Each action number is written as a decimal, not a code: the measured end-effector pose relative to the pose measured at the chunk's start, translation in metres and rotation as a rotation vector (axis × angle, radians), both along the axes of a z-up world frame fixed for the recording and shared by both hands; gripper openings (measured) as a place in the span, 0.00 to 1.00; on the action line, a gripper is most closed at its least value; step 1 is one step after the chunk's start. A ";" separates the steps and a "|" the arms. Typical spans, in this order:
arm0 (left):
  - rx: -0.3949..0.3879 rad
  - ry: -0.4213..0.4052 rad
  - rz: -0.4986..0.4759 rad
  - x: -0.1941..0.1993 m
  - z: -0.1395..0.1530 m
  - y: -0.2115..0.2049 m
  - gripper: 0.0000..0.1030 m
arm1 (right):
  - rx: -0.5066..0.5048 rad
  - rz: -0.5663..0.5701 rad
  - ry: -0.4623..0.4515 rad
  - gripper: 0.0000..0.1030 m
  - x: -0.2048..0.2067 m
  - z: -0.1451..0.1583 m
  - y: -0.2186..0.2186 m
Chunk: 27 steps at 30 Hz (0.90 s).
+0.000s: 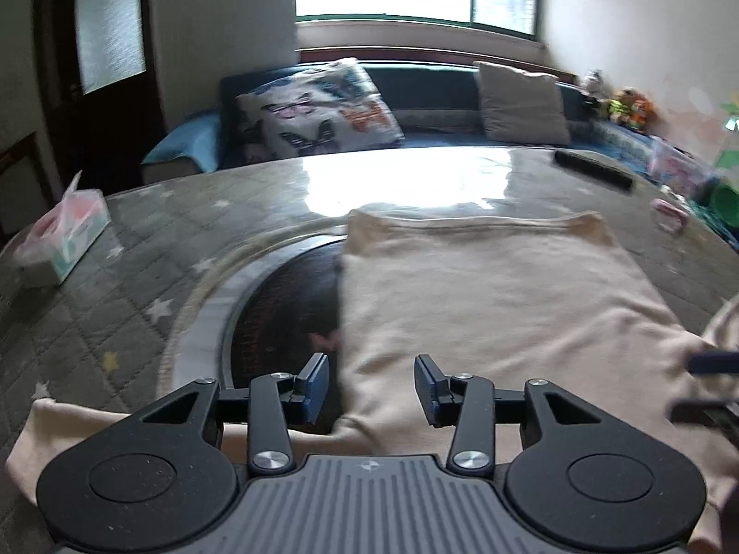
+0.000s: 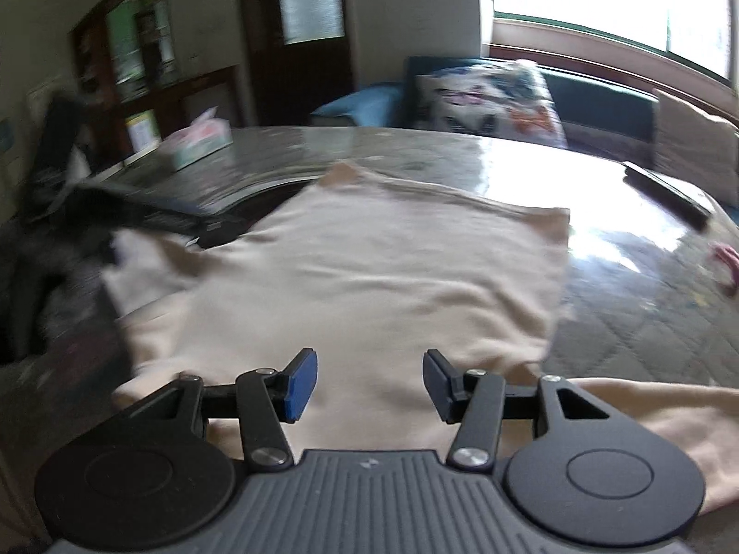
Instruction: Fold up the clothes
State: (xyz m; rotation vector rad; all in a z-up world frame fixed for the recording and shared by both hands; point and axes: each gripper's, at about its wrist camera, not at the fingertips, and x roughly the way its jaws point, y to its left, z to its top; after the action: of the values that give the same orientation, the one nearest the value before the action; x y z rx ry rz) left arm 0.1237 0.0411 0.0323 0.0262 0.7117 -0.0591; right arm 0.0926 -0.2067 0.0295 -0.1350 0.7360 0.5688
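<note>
Cream garment (image 1: 499,295) lies spread flat on the table (image 1: 138,249), under the left gripper (image 1: 372,385) and the right gripper (image 2: 369,383), both with jaws apart and nothing pinched between them. Farther out on the table sit a tissue box (image 1: 64,240) and a dark remote (image 1: 593,170).

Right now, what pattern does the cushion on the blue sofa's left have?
Colourful butterflies on white fabric; clearest in the left wrist view.

Left wrist: low over the garment (image 1: 485,304), facing sofa (image 1: 425,87) and window.
Right wrist: likewise, angled leftward toward the door.
Shared: garment, table (image 2: 623,304), sofa.
</note>
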 end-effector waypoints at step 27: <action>0.024 0.039 -0.318 -0.048 -0.022 -0.091 0.53 | -0.022 -0.105 0.003 0.53 0.064 -0.012 -0.008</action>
State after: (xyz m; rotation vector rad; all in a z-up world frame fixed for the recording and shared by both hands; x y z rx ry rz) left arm 0.0753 -0.0498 0.0101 0.1611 0.7418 -0.3561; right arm 0.1566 -0.2148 0.0173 -0.1151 0.7475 0.4606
